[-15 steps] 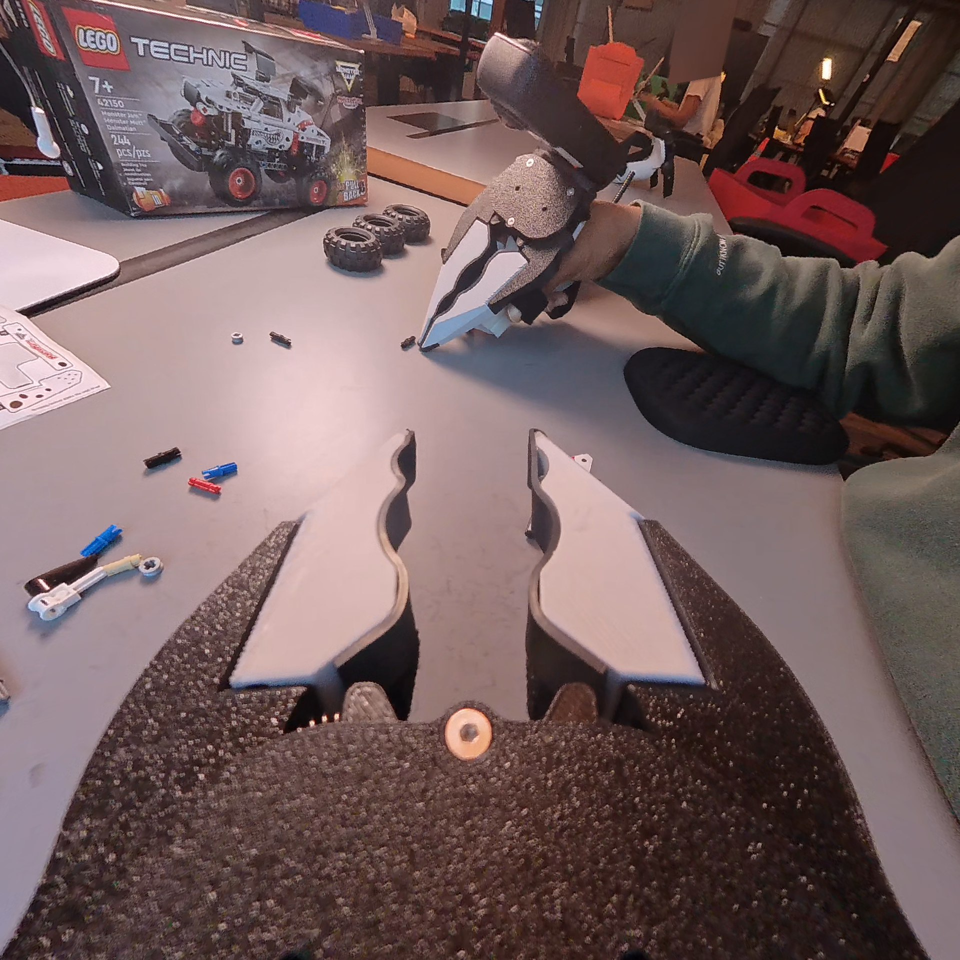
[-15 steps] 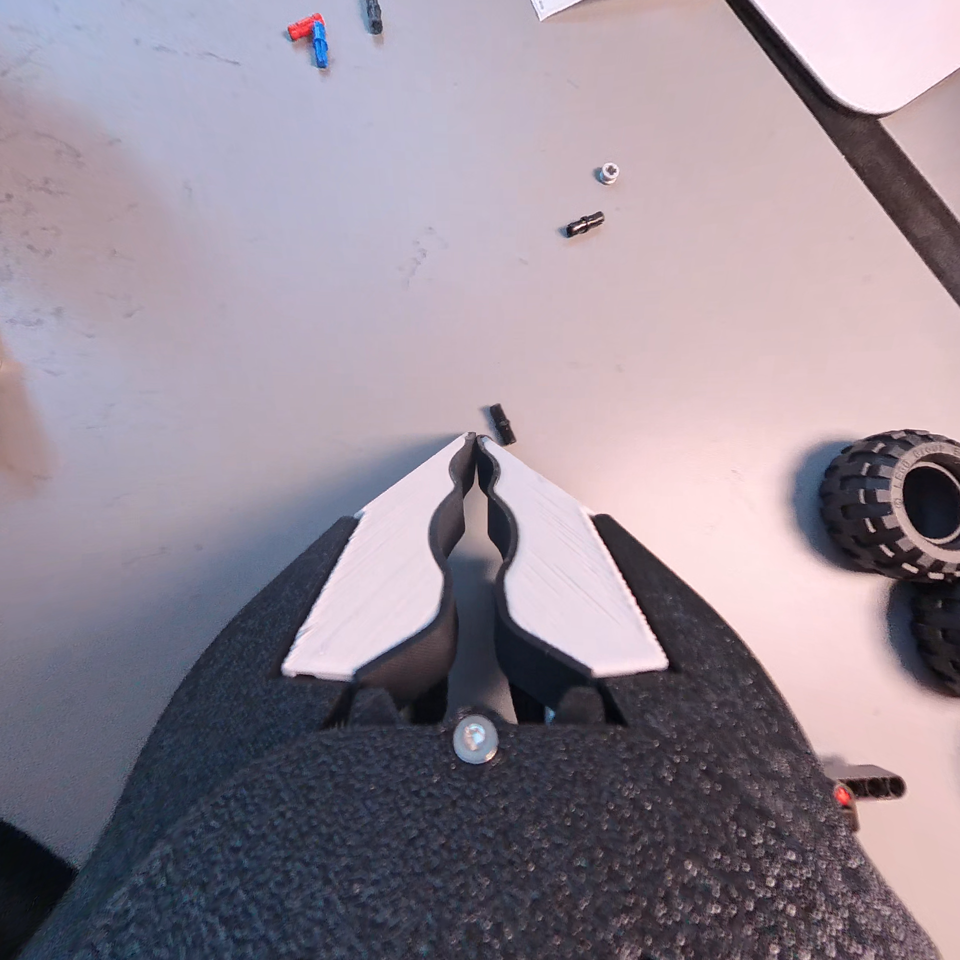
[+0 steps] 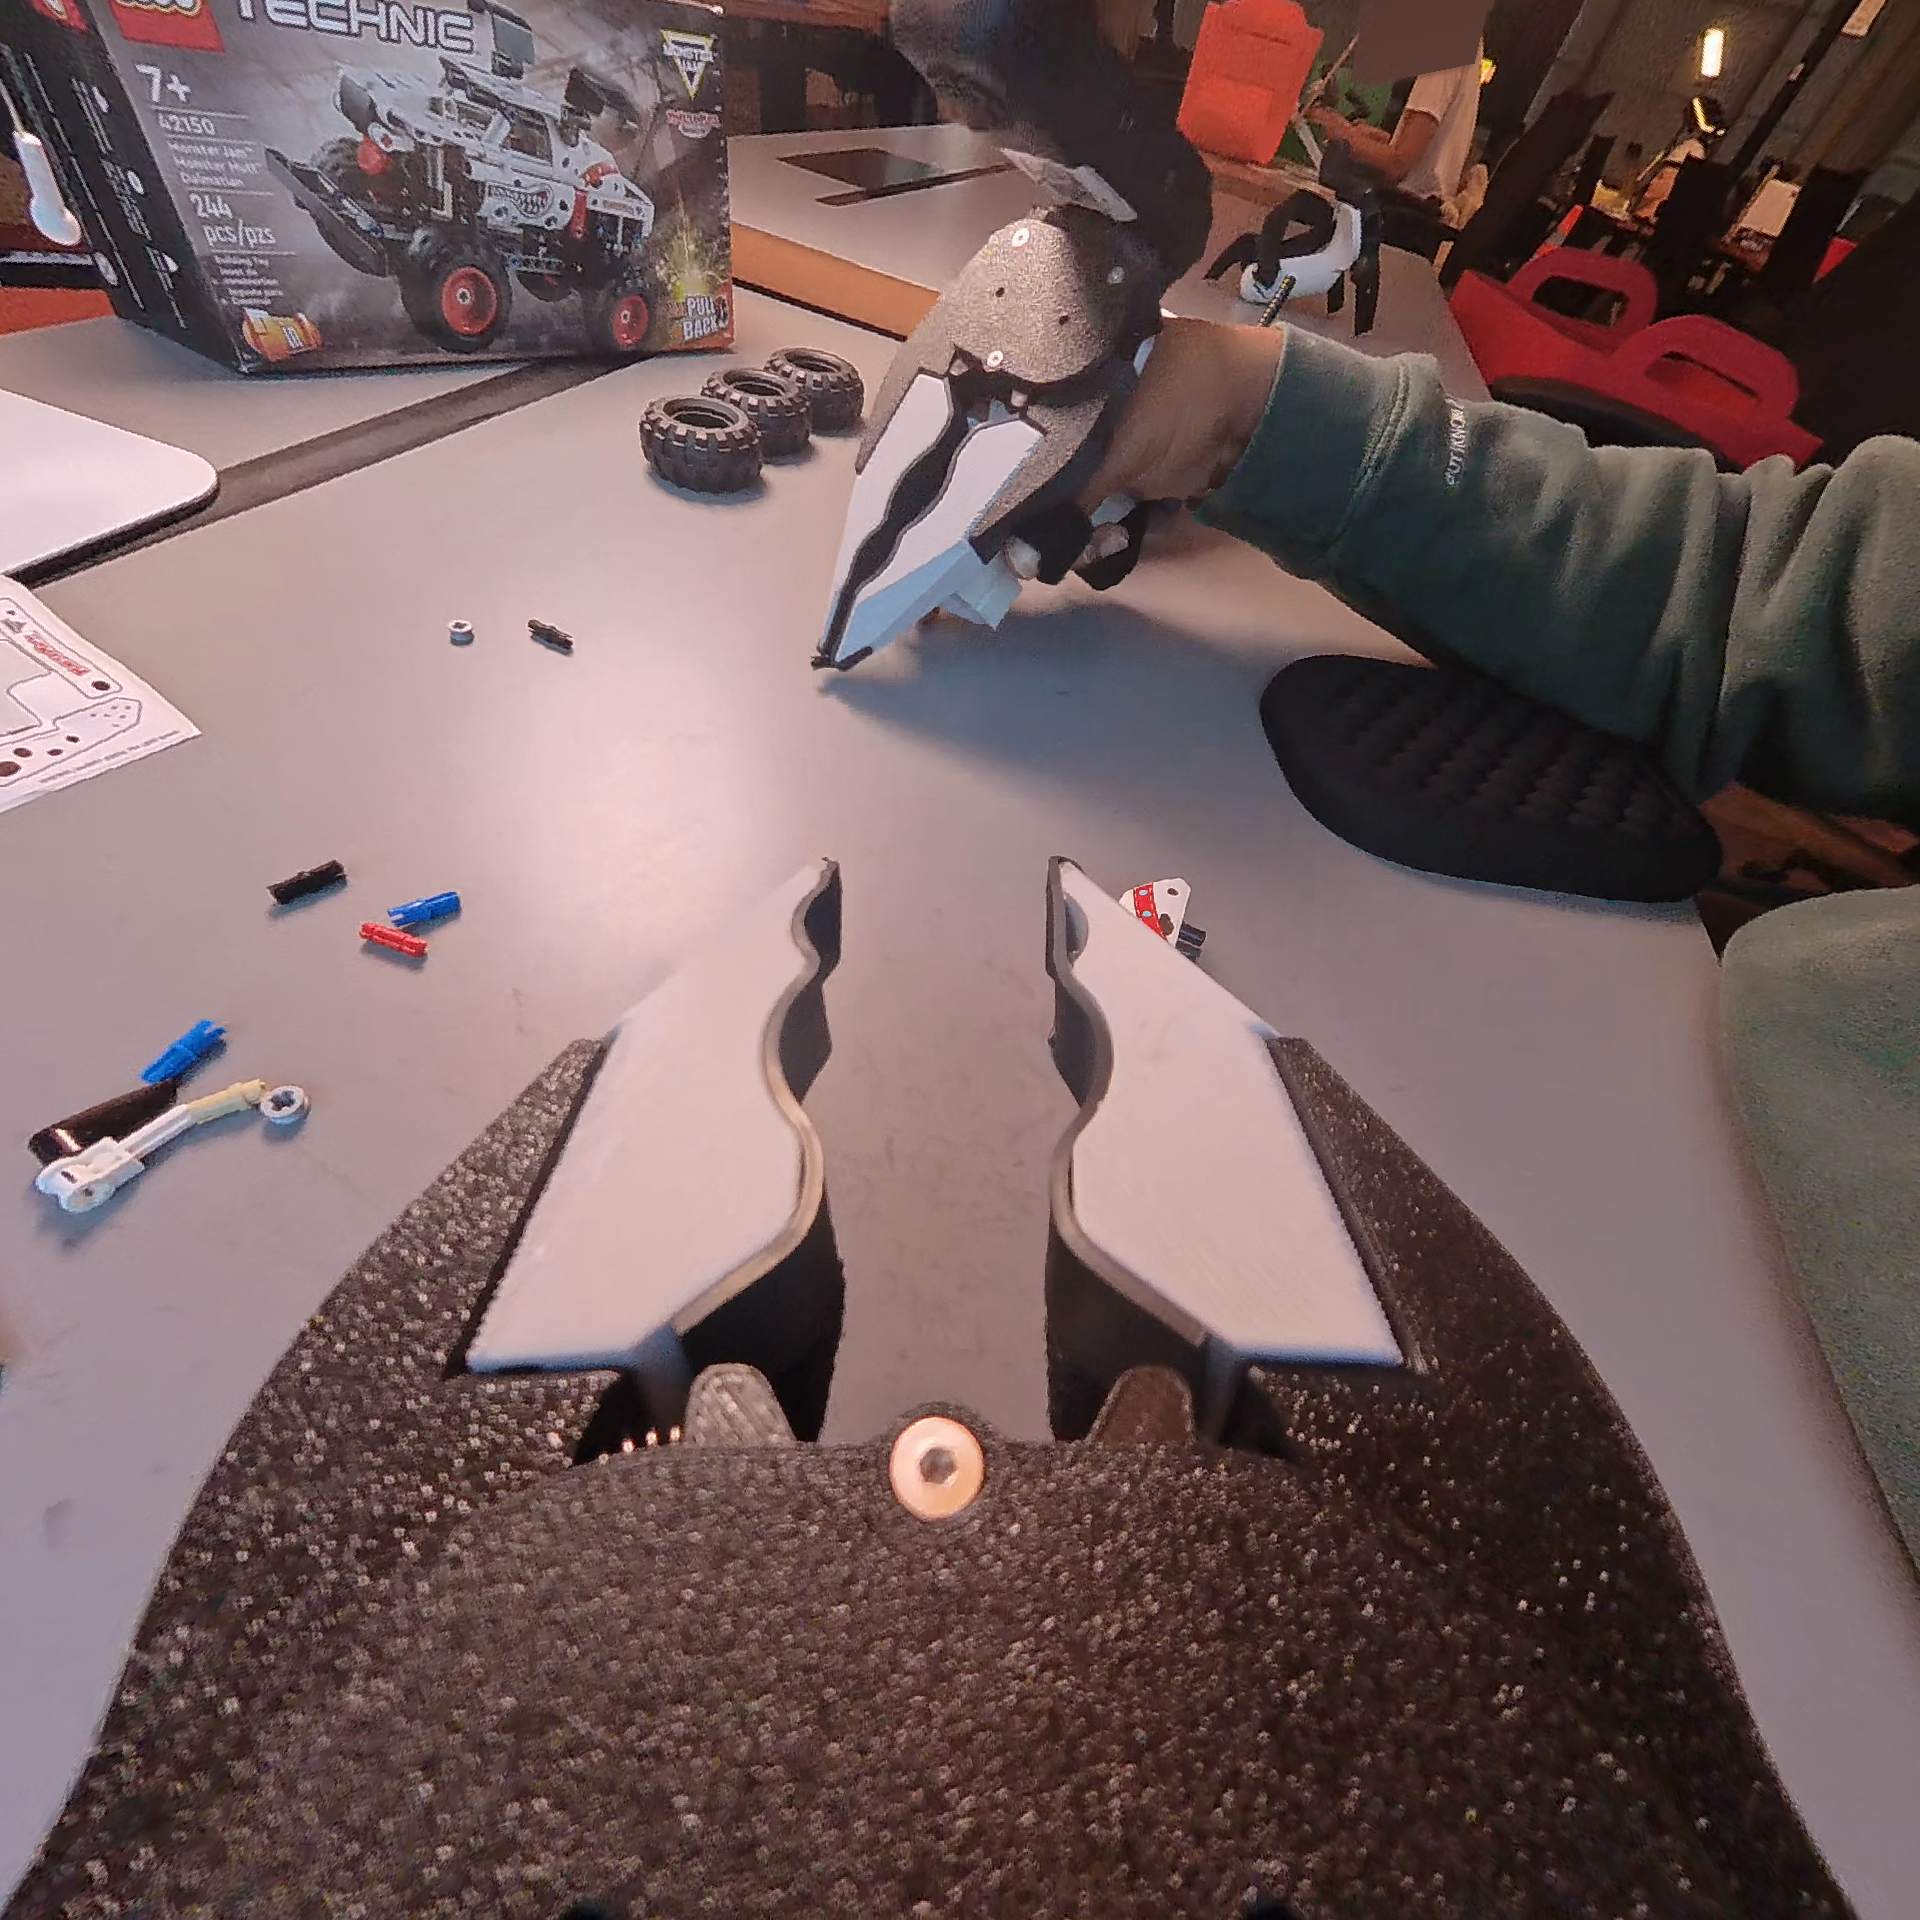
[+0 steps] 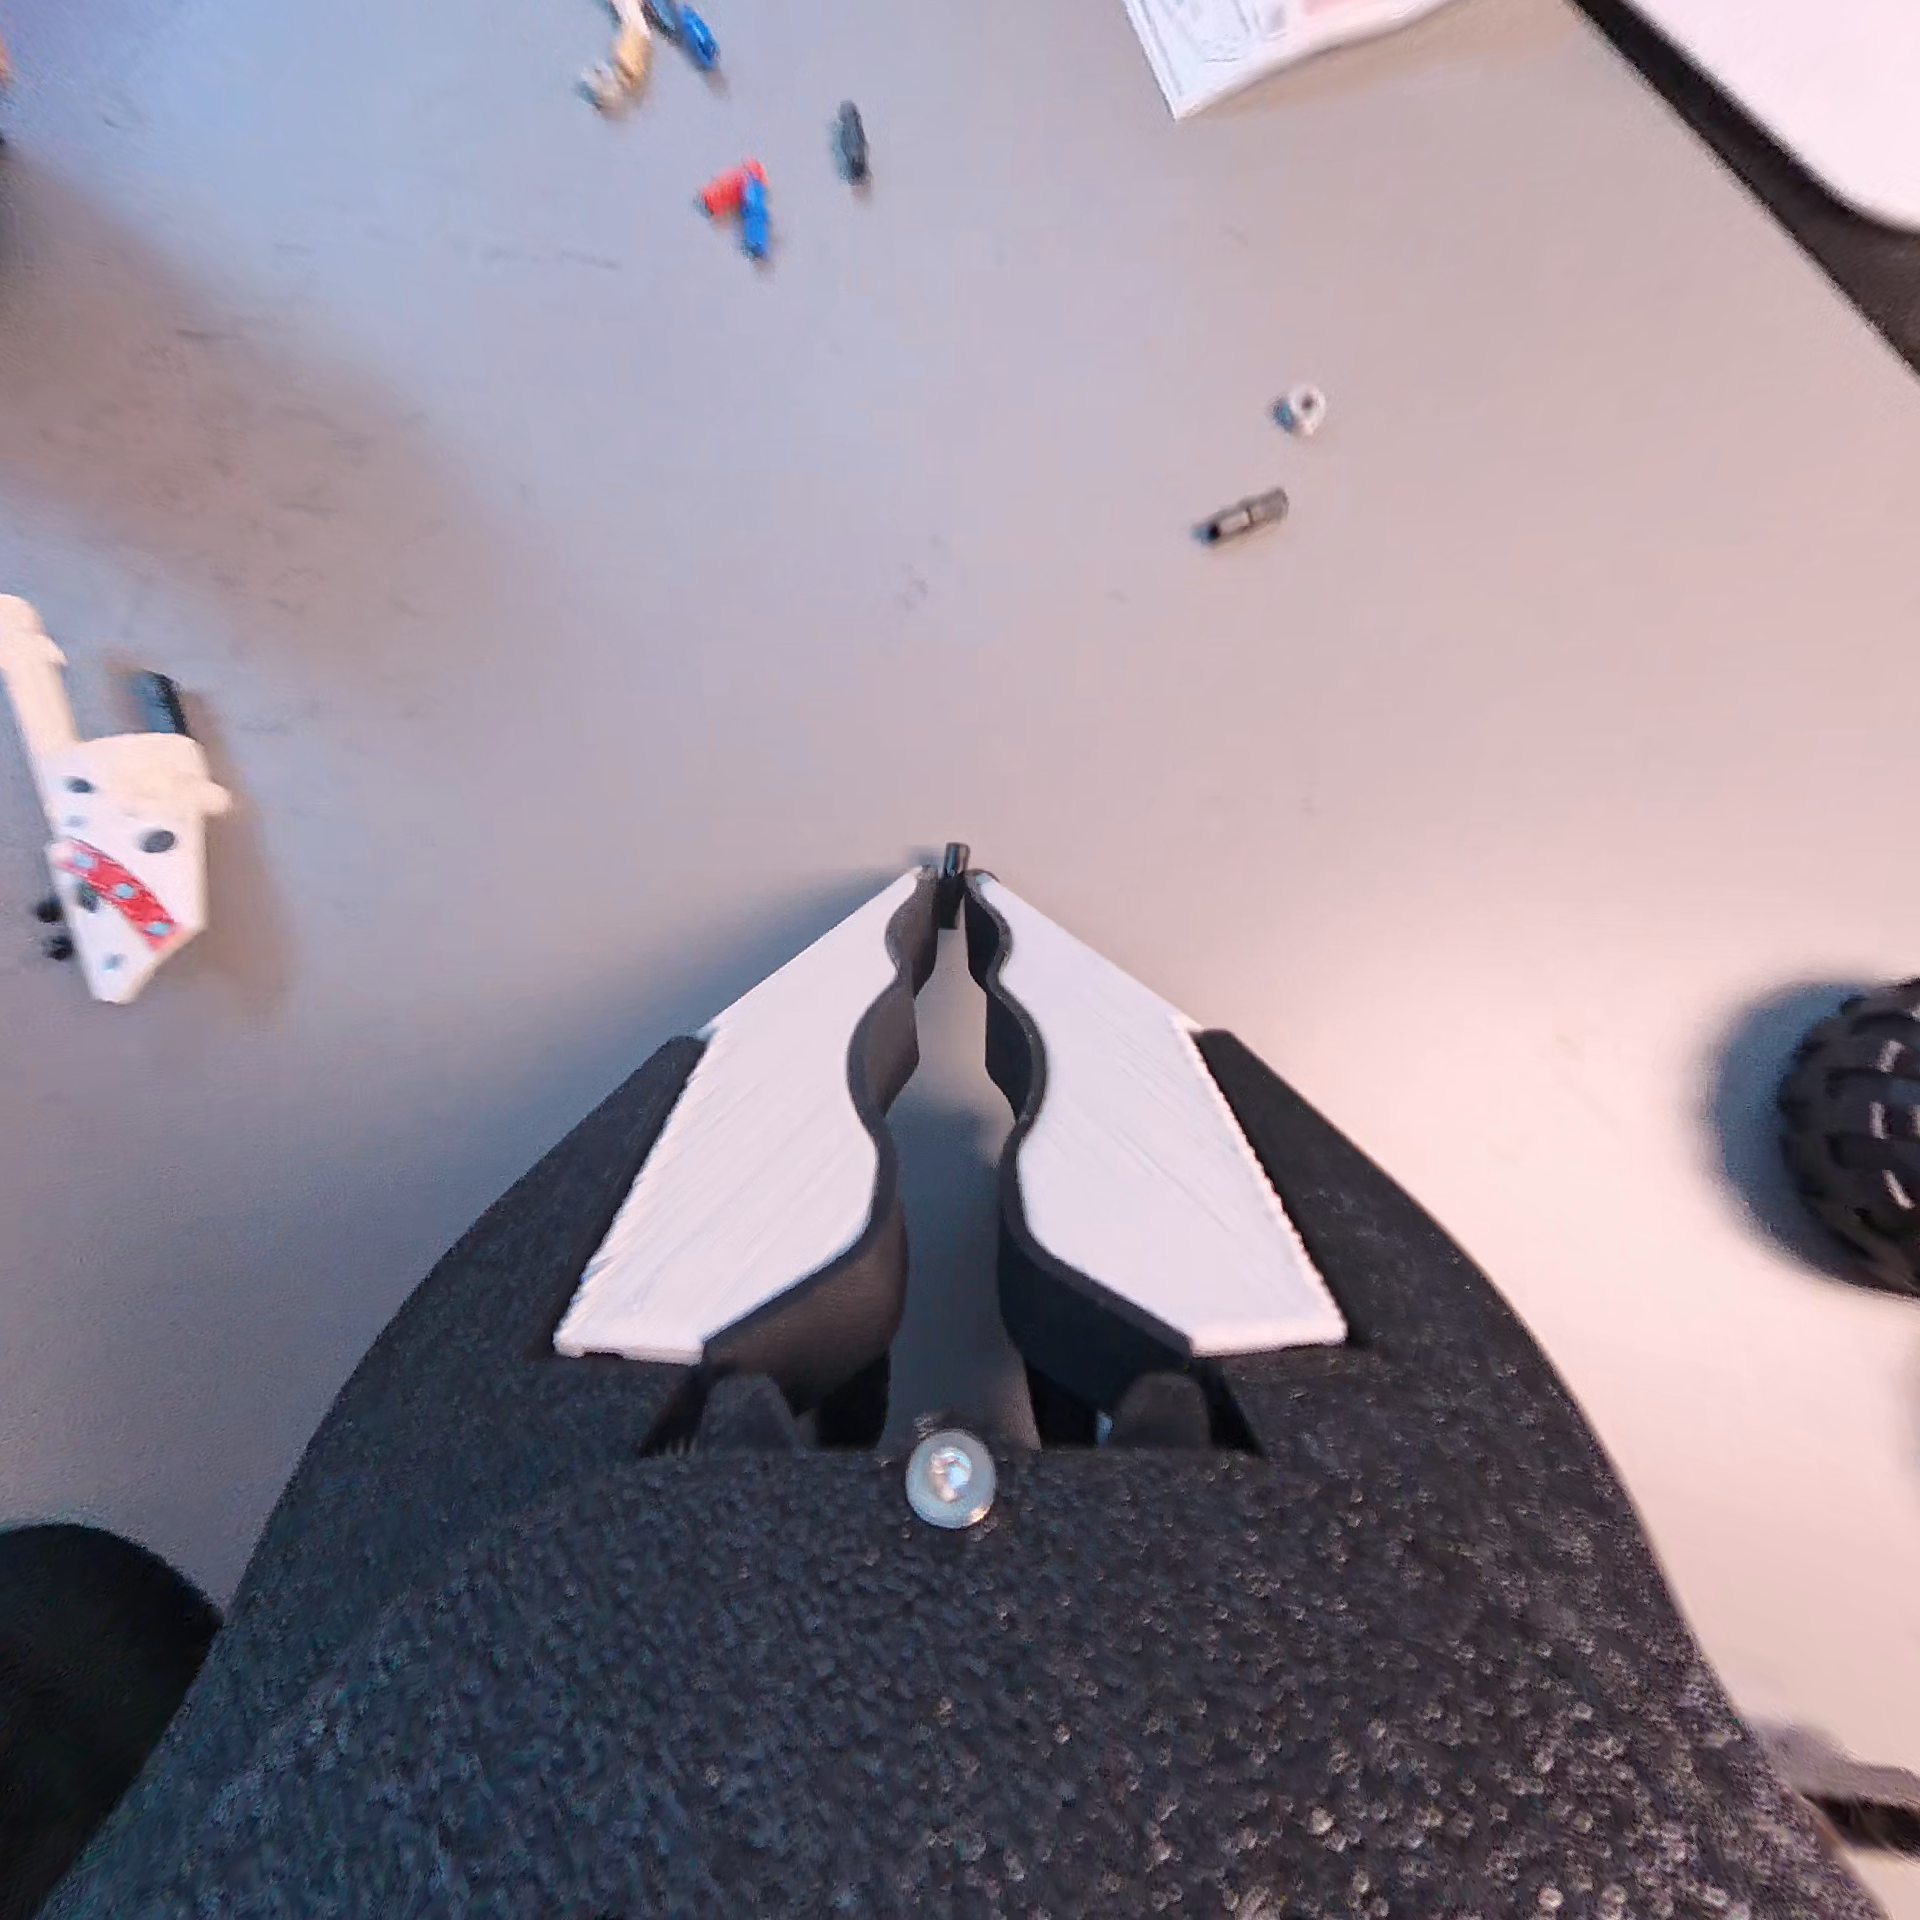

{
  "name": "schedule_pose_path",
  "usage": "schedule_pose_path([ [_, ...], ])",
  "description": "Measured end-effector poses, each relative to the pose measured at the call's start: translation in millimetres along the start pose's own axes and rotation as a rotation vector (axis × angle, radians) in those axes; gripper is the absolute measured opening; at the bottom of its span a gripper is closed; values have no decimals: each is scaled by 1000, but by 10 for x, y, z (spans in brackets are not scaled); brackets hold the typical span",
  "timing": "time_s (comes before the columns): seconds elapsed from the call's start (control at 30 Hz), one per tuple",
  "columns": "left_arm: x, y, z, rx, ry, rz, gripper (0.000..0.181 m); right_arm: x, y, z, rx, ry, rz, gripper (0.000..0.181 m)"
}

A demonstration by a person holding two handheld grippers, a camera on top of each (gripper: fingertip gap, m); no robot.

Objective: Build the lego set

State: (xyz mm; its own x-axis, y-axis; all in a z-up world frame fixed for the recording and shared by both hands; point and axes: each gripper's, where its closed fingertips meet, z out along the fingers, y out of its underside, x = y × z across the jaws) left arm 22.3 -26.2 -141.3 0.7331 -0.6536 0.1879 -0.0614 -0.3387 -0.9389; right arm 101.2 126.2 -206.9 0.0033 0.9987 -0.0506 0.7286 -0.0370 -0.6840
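Observation:
My right gripper is shut on a small black pin pinched at its fingertips, just above the grey table. It also shows in the left wrist view, tips down near the table, held by a hand in a green sleeve. My left gripper is open and empty, low over the table. A white Lego part with a red patterned sticker lies at the left; it peeks out beside my left gripper's right finger.
Loose pins lie about: black, blue, red, and a grey bush. A white and tan axle assembly lies at left. Three black tyres, the set box, an instruction sheet and a black pad ring the area. The gap from one gripper's tips to the other's is roughly 20 cm. My right gripper's tips are some 12 cm from the grey bush. The right camera catches it too, in the right wrist view.
My right gripper has closed on the small black pin that lay just ahead of its tips and has shifted; the white stickered part has come into its view.

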Motion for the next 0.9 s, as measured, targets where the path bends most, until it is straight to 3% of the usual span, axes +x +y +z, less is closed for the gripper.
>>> schedule_pose_path([
  [0.17, 75, -92, -20, 40, -11, 52, 33, -867, -873, -373, 482, -340, 254, 4],
  [0.27, 188, -281, -49, 127, -41, 152, 24, -1330, -1173, -476, 658, -493, 417, 4],
  [0.37, 302, -456, -112, 202, -110, 304, 21, -1562, -1333, -509, 774, -667, 654, 4],
  [0.47, 310, -513, -158, 218, -194, 395, 22, -1657, -1384, -446, 792, -787, 820, 4],
  [0.6, 300, -487, -148, 183, -249, 473, 20, -1749, -1412, -341, 801, -820, 892, 4],
  [0.9, 277, -439, -195, 144, -265, 542, 9, -1804, -1384, -312, 769, -856, 840, 4],
])
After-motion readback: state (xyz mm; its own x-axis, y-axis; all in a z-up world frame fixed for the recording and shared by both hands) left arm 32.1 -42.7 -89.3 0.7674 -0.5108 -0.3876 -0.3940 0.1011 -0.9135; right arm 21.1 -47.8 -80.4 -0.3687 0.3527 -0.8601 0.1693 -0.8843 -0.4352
